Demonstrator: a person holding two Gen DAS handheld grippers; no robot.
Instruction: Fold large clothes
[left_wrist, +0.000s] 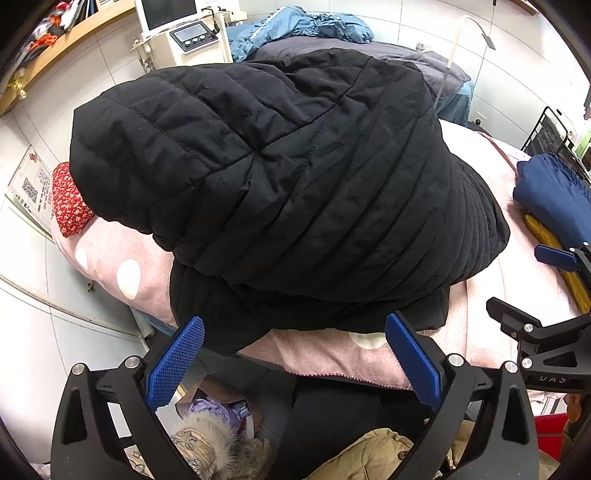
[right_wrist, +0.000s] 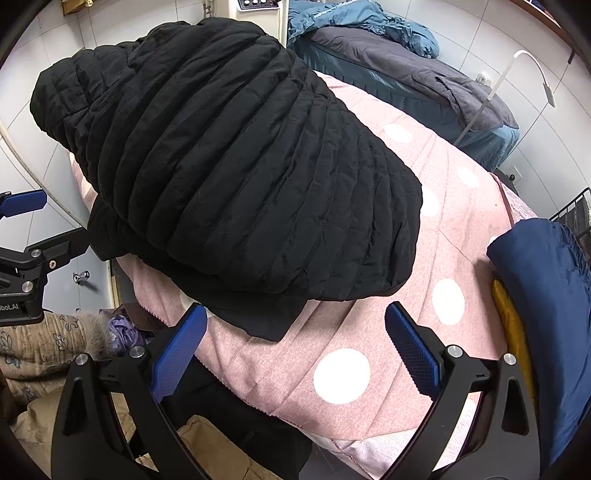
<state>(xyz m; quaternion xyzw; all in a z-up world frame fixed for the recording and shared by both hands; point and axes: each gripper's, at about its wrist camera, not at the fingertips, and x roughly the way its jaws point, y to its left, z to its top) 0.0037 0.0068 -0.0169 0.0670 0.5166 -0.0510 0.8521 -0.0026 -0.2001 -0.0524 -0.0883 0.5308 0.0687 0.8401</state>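
— So, what did the left wrist camera show?

— The black quilted coat (left_wrist: 280, 184) lay folded over on itself on the pink, white-dotted bedcover (left_wrist: 332, 354), filling most of the view, its lower layer sticking out at the near edge. The left gripper (left_wrist: 295, 358) hovered just short of that near edge, its jaws spread wide with nothing between the blue pads (left_wrist: 173, 362). A red floral cushion (left_wrist: 68, 201) peeked out at the coat's left side, and a folded navy garment (left_wrist: 550, 199) sat on a yellow one (left_wrist: 554, 240) at the right end of the bed. The right gripper (left_wrist: 554, 280) showed at the right margin, also apart from the coat.

— And the right wrist camera?

— The same coat (right_wrist: 229, 177) sat toward the left and far part of the bedcover (right_wrist: 369, 295), a flat flap of its under layer pointing toward the camera. The right gripper (right_wrist: 295, 347) hung over the near edge of the bed, jaws wide open and empty, not touching the coat. The navy garment (right_wrist: 546, 295) and yellow one (right_wrist: 513, 321) were stacked at the right. The left gripper (right_wrist: 22, 229) showed at the left edge, one blue pad visible.

— Anything below the bed?

— A beige fur-trimmed jacket (right_wrist: 48, 339) lay down there, beside something lilac (right_wrist: 125, 328).
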